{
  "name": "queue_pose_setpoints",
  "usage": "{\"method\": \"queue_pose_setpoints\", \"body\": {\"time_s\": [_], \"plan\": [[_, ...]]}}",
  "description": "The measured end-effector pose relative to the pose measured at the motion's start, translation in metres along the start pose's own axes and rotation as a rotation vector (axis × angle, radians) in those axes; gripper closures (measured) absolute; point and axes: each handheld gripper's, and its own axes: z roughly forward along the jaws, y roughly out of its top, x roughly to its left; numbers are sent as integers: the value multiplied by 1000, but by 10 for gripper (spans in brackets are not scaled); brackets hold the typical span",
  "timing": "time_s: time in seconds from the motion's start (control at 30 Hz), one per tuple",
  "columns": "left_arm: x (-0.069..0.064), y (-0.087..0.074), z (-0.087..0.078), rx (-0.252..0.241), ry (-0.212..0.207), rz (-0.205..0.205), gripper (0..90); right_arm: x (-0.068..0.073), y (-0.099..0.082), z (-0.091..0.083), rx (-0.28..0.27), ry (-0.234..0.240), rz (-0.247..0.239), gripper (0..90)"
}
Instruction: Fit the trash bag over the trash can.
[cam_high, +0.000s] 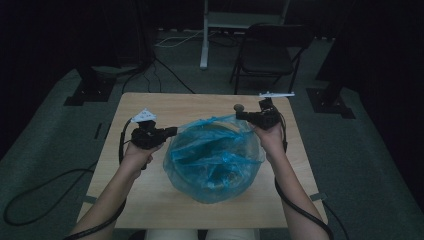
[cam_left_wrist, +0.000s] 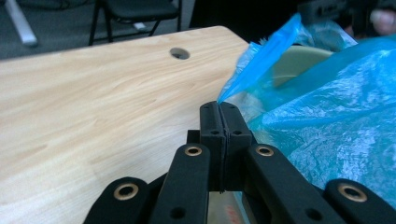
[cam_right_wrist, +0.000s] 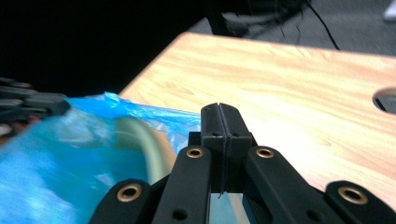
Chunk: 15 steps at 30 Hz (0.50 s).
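From the high view I see the blue plastic bag (cam_high: 214, 157) bulging at the centre of the wooden table (cam_high: 155, 200), with something pale and round inside it. My left gripper (cam_high: 172, 131) sits at the bag's left rim and my right gripper (cam_high: 239, 113) at its upper right rim, so the bag lies between the two hands. A folding chair (cam_high: 267, 52) stands beyond the far edge of the table, in the upper middle of the frame. Bare wood lies open along the near edge and the far left of the top; the bag's right side comes closer to the right edge.

The left gripper view shows what the high view cannot: my left gripper (cam_left_wrist: 219, 105) has its jaws pressed flat together, with a thin fold of the blue plastic bag (cam_left_wrist: 327, 126) rising from their tips toward the upper right. A pale rim of a bowl (cam_left_wrist: 299, 63) shows inside the bag. A round hole (cam_left_wrist: 180, 53) sits in the tabletop in the upper middle, and the wood to the left is open.

In the right gripper view my right gripper (cam_right_wrist: 219, 106) is likewise closed tight; the bag (cam_right_wrist: 70, 154) lies at the lower left and runs under the jaws, but I cannot tell whether film is pinched. Clear wood spreads to the right.
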Motion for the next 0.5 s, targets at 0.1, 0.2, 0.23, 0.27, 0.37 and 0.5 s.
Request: {"method": "queue_pose_setpoints", "body": {"time_s": [0.1,0.2,0.23,0.27,0.37,0.5], "plan": [[9,-11,12,33,10,-33,900,-9,-6,21,34,-31,16,900],[18,-28,22,68,-1,-71,900,-20,-19,38,62,-35,53,900],[20,-34,25,81,-7,-87,900,-23,-25,43,70,-35,66,900],[22,-39,28,91,-7,-93,900,-26,-31,48,85,-37,74,900],[26,-56,35,122,-11,-120,898,-35,-49,60,113,-49,98,900],[29,-74,39,150,-29,-140,898,-43,-72,72,130,-47,120,900]]}}
